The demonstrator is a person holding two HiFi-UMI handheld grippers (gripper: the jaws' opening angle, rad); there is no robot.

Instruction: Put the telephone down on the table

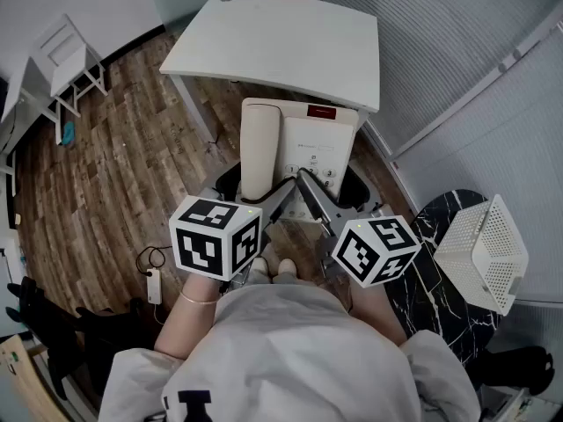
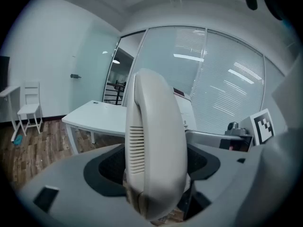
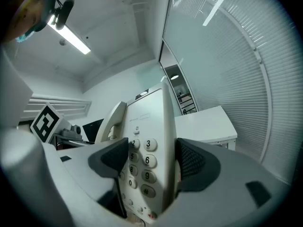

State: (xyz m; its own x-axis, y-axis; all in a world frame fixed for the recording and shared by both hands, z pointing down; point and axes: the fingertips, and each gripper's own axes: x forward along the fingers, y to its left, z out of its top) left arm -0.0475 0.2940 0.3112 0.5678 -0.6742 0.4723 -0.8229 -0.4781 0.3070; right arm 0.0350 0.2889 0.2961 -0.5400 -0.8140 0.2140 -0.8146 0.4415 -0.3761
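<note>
**A:** Where is the telephone [image 1: 299,152] right now?

**B:** In the air in front of the person, carried between 2 claws. It touches nothing else. Its handset [image 2: 154,150] lies in the cradle on the left side.

**A:** And the grip?

**B:** The left gripper [image 2: 154,167] is spread wide, with both pads pressed on the handset side. The right gripper [image 3: 151,162] is just as wide and clamped across the keypad edge of the base.

**A:** How far is it from the white table [image 1: 290,42]?

**B:** The table is just ahead. The telephone looks to be at its near edge, probably not yet over the top.

**A:** So how should it be set down?

**B:** I'd move both hands forward together and keep the base level so the handset stays seated. Lower it until the underside lies flat, well in from the edge. Then open both claws at once and draw straight back.
</note>
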